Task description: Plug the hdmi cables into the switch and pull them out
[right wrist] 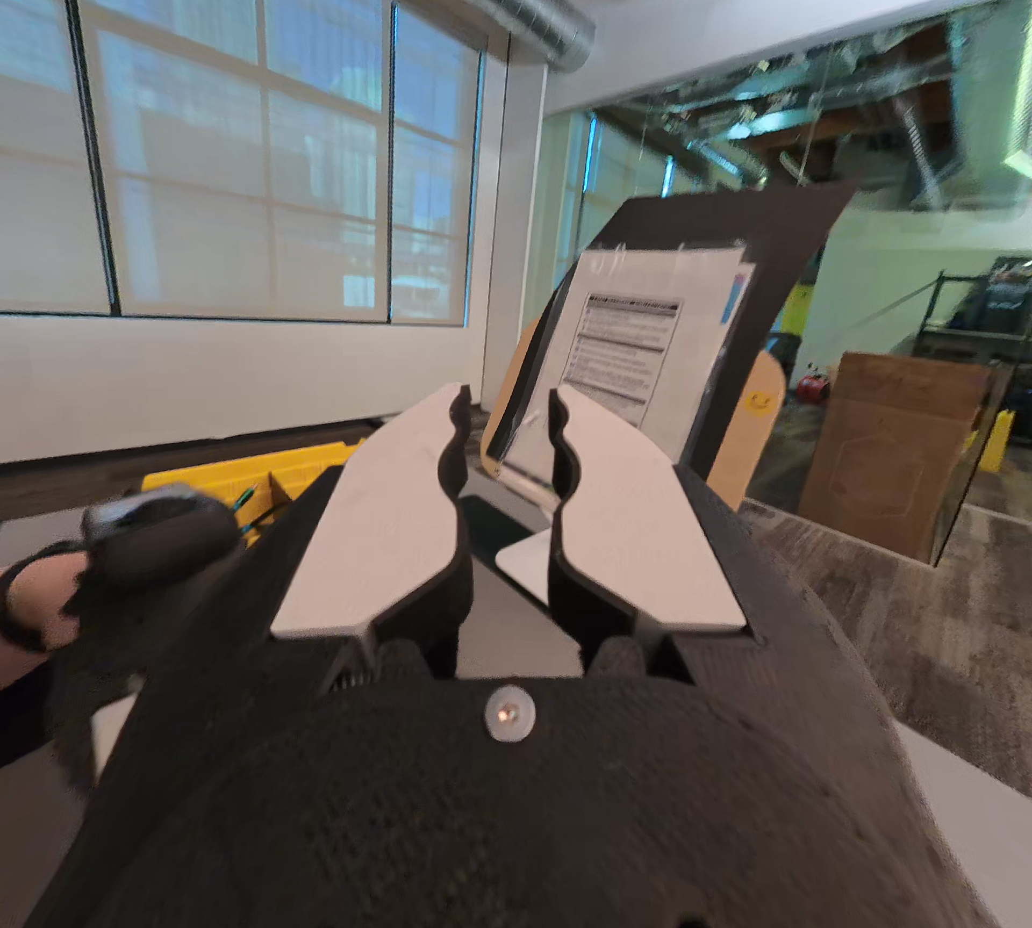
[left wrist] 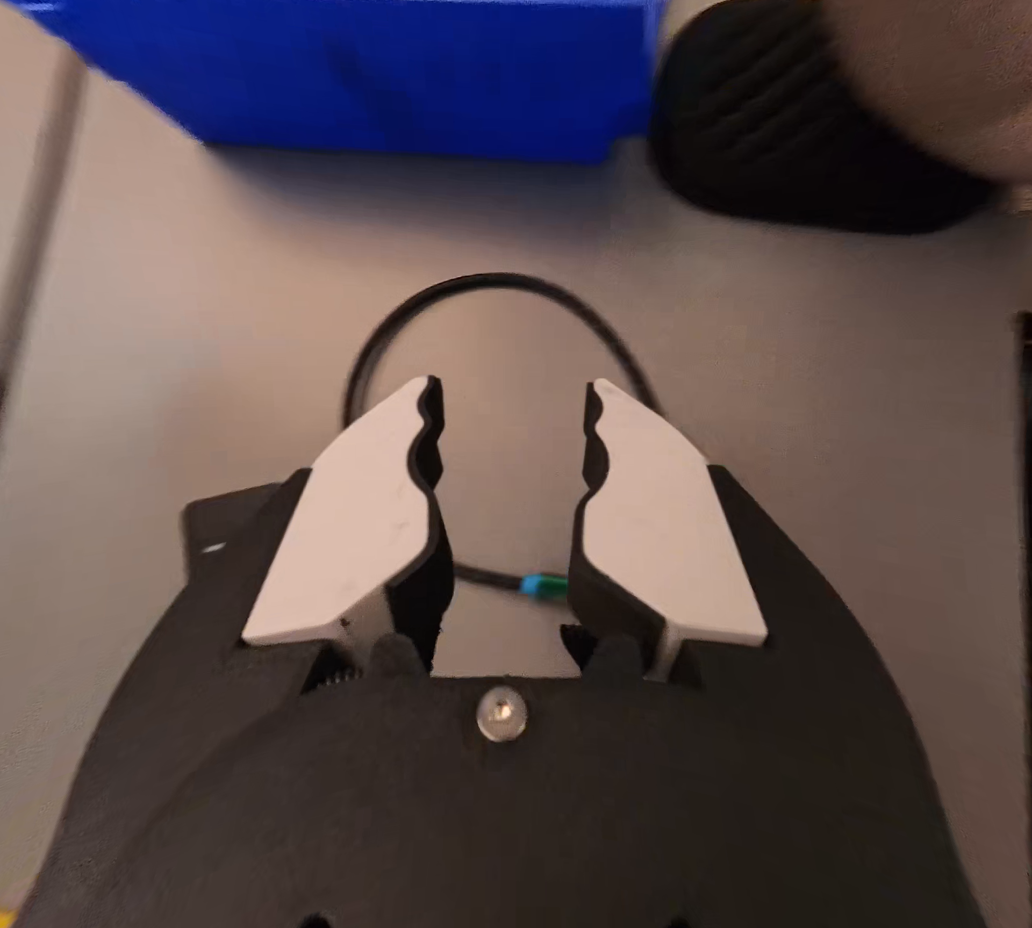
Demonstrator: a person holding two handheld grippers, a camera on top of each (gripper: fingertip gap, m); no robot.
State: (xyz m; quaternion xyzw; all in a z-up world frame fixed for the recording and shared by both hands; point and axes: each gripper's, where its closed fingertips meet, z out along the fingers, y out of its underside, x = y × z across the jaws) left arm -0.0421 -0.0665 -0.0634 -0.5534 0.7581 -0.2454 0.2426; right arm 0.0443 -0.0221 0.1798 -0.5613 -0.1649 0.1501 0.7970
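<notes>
In the left wrist view my left gripper point(left wrist: 512, 390) is open and empty, pointing down at the grey table point(left wrist: 782, 315). A thin black cable point(left wrist: 491, 280) loops on the table beyond and under its fingers. A blue and green tag point(left wrist: 543, 583) on the cable shows between the finger bases. In the right wrist view my right gripper point(right wrist: 505, 396) is open and empty, raised and pointing out across the room. I do not see a switch in either view.
A blue bin point(left wrist: 357, 64) stands on the table beyond the left gripper. A hand in a black fingerless glove point(left wrist: 782, 119) is at the upper right. In the right wrist view a yellow bin point(right wrist: 245, 482), a document stand point(right wrist: 659, 354) and a gloved hand point(right wrist: 67, 588) show. There is about 25 centimeters between the tips of the two grippers.
</notes>
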